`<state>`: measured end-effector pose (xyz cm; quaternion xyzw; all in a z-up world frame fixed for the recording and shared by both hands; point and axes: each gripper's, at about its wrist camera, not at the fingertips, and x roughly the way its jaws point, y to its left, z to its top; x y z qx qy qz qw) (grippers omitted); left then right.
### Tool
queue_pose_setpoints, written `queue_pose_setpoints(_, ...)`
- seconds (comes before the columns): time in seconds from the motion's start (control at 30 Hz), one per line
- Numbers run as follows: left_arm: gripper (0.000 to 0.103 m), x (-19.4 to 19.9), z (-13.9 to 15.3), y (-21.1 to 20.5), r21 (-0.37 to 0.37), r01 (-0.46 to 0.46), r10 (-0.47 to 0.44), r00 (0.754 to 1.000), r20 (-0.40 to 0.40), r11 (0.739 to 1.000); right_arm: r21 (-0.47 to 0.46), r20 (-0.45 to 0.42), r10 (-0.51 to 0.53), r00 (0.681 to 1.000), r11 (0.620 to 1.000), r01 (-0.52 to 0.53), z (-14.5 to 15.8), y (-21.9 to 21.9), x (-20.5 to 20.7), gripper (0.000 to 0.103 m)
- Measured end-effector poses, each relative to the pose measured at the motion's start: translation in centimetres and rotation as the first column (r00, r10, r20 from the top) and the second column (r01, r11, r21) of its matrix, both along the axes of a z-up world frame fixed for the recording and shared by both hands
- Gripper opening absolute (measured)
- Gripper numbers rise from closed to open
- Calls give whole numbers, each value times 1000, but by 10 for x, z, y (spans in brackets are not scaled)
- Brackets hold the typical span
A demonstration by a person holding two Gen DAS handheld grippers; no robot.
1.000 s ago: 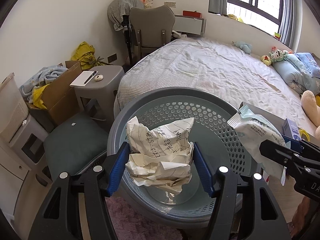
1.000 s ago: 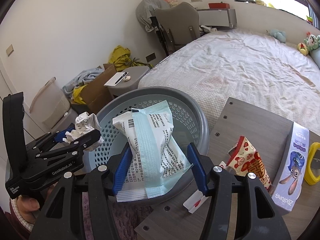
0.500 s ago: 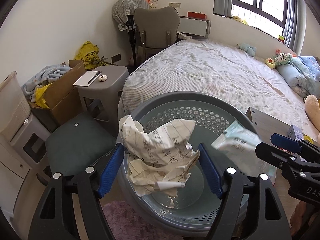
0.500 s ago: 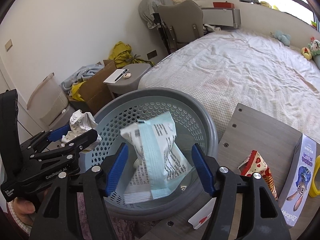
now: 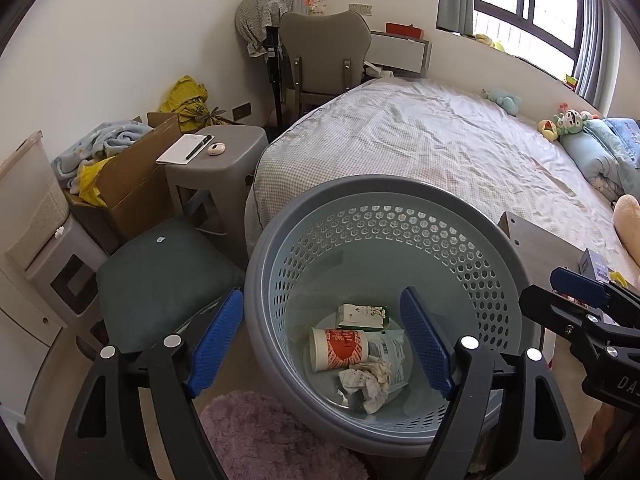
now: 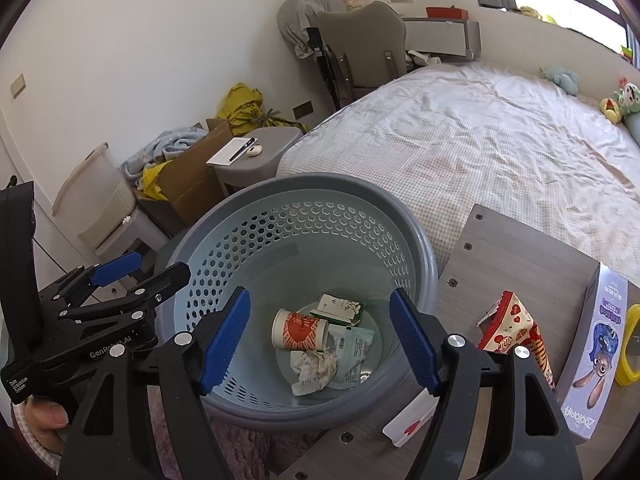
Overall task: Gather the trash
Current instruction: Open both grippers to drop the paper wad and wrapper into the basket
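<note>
Left hand-held gripper (image 5: 322, 342): jaws opening, wide apart, nothing between them. Grey basket (image 6: 256, 196), centre frame, holds four pieces of trash: one paper cup (image 6: 298, 330), one green-white carton (image 6: 340, 308), one crumpled paper (image 6: 312, 368), one pale wrapper (image 6: 354, 346). Right hand-held gripper (image 6: 320, 340): jaws spread, empty. Lower right, worktop (image 6: 516, 256): one red snack packet (image 6: 516, 332), one box (image 6: 600, 352).

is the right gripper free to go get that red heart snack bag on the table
Probably yes. The right gripper stands open and empty over the basket, and the snack bag stands uncovered on the table just to its right, nothing between them.
</note>
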<state>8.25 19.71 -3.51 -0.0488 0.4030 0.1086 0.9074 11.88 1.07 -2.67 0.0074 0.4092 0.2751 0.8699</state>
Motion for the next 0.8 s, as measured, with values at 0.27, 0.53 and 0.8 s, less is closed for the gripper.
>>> queue_pose_setpoints(0.27, 77, -6, 2, 1, -1, -12, 12, 1000, 5, 1000, 1, 2, 0, 1000, 1000, 0, 0, 0, -5, 71)
queue_pose_setpoints(0.53, 77, -12, 4, 1, -3, -16, 16, 1000, 7, 1000, 0, 3, 1, 1000, 1000, -1, 1, 1, -8, 71)
queue_pose_setpoints(0.8, 77, -21, 4, 1, -7, -13, 13, 1000, 11, 1000, 4, 0, -6, 1000, 1000, 6, 0, -3, -16, 73)
